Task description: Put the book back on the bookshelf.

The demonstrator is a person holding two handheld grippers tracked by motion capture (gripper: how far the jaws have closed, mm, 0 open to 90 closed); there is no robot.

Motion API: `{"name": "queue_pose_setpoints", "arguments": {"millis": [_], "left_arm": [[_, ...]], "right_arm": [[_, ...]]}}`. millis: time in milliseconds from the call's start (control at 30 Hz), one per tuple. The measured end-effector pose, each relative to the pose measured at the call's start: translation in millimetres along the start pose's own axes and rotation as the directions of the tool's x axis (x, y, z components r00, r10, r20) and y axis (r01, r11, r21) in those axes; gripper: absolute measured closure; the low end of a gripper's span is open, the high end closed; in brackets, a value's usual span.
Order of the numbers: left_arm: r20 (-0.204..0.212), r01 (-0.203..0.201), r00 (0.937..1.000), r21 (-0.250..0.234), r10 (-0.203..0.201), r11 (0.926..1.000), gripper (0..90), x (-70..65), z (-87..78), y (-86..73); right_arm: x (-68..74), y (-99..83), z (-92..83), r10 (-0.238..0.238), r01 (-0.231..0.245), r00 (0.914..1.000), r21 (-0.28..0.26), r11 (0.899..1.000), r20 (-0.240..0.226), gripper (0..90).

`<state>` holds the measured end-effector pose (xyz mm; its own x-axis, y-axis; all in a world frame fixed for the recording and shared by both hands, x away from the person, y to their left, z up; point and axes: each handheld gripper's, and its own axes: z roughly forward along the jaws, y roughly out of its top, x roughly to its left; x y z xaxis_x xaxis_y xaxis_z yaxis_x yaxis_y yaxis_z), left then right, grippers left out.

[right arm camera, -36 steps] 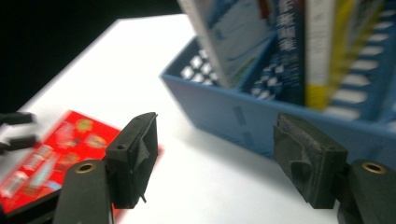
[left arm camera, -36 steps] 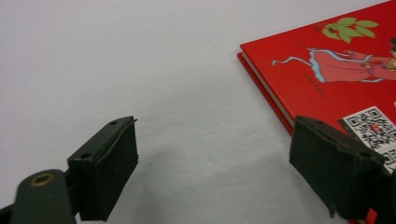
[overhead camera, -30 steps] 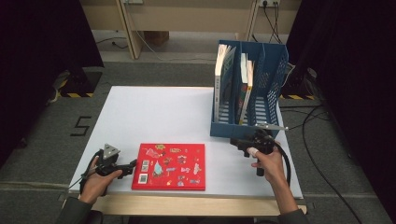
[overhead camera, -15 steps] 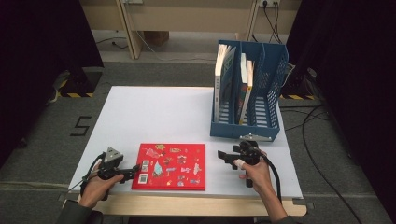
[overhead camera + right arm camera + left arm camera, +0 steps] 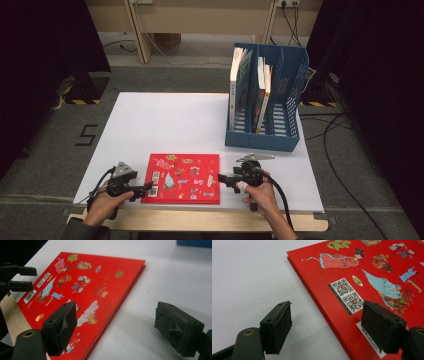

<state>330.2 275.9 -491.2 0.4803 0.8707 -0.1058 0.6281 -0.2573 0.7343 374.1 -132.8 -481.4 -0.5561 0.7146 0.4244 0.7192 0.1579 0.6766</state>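
One white table (image 5: 165, 125) carries a blue file rack (image 5: 265, 135) with upright books at its far right and a red picture book (image 5: 182, 178) lying flat near the front edge; the left gripper (image 5: 146, 188) and right gripper (image 5: 223, 179), both spread open, straddle its opposite edges

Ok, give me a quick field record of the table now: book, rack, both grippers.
red book: lies flat near the table's front edge, printed cover up
file rack: blue, upright at the back right, books standing in it
left gripper: open, at the book's left edge, jaws astride it
right gripper: open, at the book's right edge, jaws astride it
table: white
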Motion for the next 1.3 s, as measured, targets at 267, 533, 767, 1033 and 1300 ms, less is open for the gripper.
{"name": "queue_pose_setpoints", "arguments": {"millis": [267, 533, 767, 1033, 1300], "left_arm": [[-0.016, -0.017, 0.9997, 0.003, 0.017, 0.9999, 15.2, -4.9, -1.4, -2.7], [0.058, 0.016, 0.9981, 0.026, -0.018, 0.9995, 16.1, -10.7, 0.2, -4.4], [0.075, 0.022, 0.9969, 0.029, -0.024, 0.9993, 15.6, -16.2, 2.6, -4.4], [0.086, 0.003, 0.9962, 0.03, -0.006, 0.9995, 13.5, -25.3, 5.8, -3.3], [0.073, 0.016, 0.9971, 0.03, -0.018, 0.9994, 14.7, -27.1, 6.3, -2.5]], "right_arm": [[12.3, -9.6, 13.5, -0.022, 0.022, 0.9997, 0.039, 0.999, -0.015, 17.8], [20.9, -13.1, 17.1, 0.004, -0.002, 0.9985, 0.039, 0.999, -0.054, 19.0], [29.6, -18.9, 20.2, 0.023, -0.023, 0.9993, 0.004, 1.0, -0.03, 19.2], [41.3, -24.6, 26.4, 0.027, -0.027, 0.9996, -0.037, 0.999, -0.002, 17.9], [39.5, -28.0, 26.1, 0.222, -0.225, 0.9744, -0.115, 0.968, -0.036, 18.9]]}}
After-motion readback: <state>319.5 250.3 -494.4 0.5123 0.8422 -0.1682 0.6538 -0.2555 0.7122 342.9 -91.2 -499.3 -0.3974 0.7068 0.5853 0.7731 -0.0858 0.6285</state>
